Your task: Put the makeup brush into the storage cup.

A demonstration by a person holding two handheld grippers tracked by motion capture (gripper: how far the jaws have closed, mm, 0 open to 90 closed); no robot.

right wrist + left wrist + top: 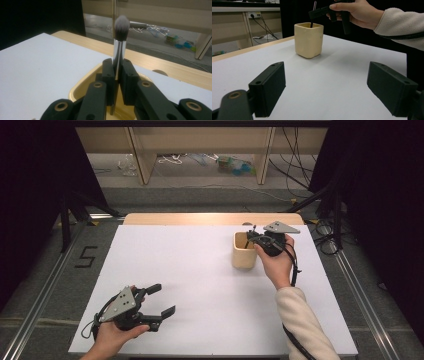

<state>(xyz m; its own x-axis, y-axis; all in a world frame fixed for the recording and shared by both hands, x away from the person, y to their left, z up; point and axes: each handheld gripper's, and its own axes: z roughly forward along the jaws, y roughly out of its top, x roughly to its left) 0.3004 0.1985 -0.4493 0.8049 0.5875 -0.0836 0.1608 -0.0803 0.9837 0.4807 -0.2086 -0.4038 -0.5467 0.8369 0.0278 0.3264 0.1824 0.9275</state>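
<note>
Over at the far right of the white table [200,285], the right gripper [253,238] sits above a cream-coloured cup [243,251], jaws pinched tight on a makeup brush [120,37]. In the right gripper view you can see it clearly: the pads squeeze the shiny metal ferrule, the fluffy bristles point up and the handle end hangs down inside the cup's mouth. The brush stands pretty much upright. Can't tell if the handle tip touches the bottom of the cup or just dangles.

The left gripper [160,300] is parked way back near the front left edge of the table, well apart from the cup, jaws spread wide with nothing between them. Looks like it's just idling.

So my read is that the brush is about in place and the job is nearly wrapped up. What's left is letting go so the brush settles against the cup wall, then pulling the hand [277,262] clear without knocking the cup. Nothing else on the table to deal with, as far as I can see.
</note>
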